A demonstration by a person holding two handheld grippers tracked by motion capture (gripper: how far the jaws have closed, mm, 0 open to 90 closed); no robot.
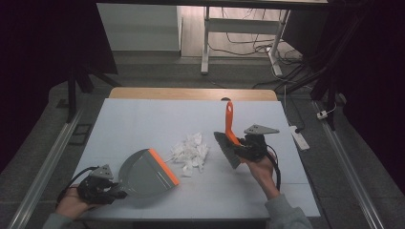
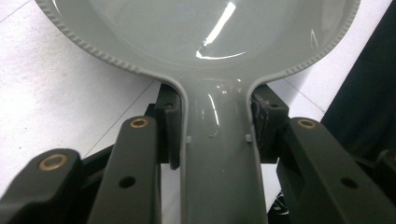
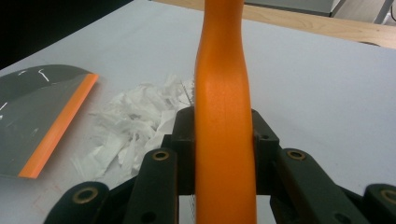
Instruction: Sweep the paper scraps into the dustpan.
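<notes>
Left gripper (image 1: 117, 191), at the near left of the table (image 1: 143, 114), had its jaws closed on the narrow grey handle of a dustpan (image 1: 145, 172); in the left gripper view the pads (image 2: 172, 128) pressed both sides of that glossy plastic handle, and the pan's wide bowl (image 2: 205, 28), edged with a fine ribbed rim, was cut off at the top of the frame. The dustpan lay flat on the table, its orange lip toward a loose heap of white paper shreds (image 1: 191, 152) just beside it. Right gripper (image 1: 241, 145), right of the heap, clamped the smooth orange handle of a brush (image 1: 229, 125), held up off the table with the handle slanting upward and away; the dark grey brush head (image 1: 227, 149) hung low toward the shreds, its bristles too small to make out. In the right gripper view the handle (image 3: 224, 135) hid the gap between the jaws, and its upper end ran out of frame. The table surface was a matte, pale sheet with a wooden edge at the far side
</notes>
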